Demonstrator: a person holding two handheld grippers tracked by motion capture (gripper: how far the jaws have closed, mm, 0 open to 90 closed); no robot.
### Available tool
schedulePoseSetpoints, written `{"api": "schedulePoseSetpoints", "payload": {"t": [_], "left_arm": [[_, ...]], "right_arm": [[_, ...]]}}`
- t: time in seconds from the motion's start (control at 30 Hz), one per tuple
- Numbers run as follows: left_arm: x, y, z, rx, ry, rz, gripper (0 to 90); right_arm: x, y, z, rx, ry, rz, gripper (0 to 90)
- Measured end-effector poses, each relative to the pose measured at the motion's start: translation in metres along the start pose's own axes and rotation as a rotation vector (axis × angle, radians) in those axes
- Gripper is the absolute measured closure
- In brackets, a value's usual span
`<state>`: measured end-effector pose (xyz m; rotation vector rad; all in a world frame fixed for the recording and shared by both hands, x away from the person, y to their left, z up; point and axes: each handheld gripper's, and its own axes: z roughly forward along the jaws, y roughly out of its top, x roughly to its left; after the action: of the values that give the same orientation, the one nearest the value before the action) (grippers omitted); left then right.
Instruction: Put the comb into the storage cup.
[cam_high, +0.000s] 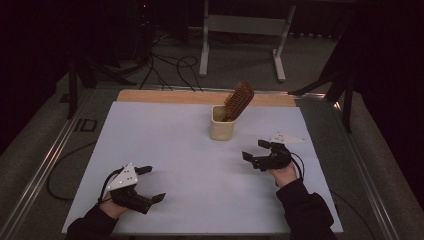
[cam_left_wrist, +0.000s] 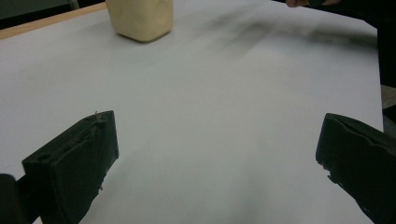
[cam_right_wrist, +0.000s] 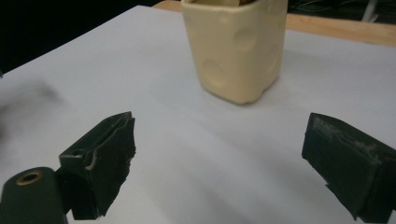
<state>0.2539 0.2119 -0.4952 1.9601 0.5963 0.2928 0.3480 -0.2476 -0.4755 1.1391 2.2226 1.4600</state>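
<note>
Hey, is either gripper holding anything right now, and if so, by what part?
Nothing is held. The left gripper and right gripper are both open over the white sheet, and the hairbrush stands untouched in the cup.

Cup (cam_high: 222, 123) on sheet (cam_high: 180, 150), at 12 o'clock from me, near far edge. Brush (cam_high: 238, 100) in cup, leaning toward 1 o'clock. My right gripper (cam_high: 254, 150) at 4 o'clock of cup, near it. My left gripper (cam_high: 151, 184) at 7 o'clock of cup, well apart, near my edge. Table strip (cam_high: 165, 96) behind sheet.
</note>
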Motion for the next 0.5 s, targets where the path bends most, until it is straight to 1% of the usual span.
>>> {"api": "schedulePoseSetpoints", "payload": {"t": [0.13,0.17,0.23,0.3,0.37,0.5], "left_arm": [[0.000,0.000,0.000,0.001,0.003,0.002,0.1],[0.000,0.000,0.000,0.001,0.001,0.002,0.1],[0.000,0.000,0.000,0.002,0.001,0.002,0.1],[0.000,-0.001,0.000,0.003,-0.001,0.000,0.1],[0.000,-0.001,0.000,0.004,-0.002,0.000,0.1],[0.000,0.000,0.000,0.003,-0.004,0.004,0.1]], "right_arm": [[0.005,-0.012,-0.010,0.008,-0.019,-0.023,9.3],[0.006,-0.014,-0.012,0.009,-0.017,-0.020,9.3],[0.007,-0.018,-0.017,0.001,-0.030,-0.023,9.3],[0.008,-0.022,-0.022,-0.005,-0.027,-0.023,9.3],[0.009,-0.026,-0.027,-0.009,-0.033,-0.024,9.3],[0.010,-0.033,-0.036,-0.009,-0.020,-0.014,9.3]]}}
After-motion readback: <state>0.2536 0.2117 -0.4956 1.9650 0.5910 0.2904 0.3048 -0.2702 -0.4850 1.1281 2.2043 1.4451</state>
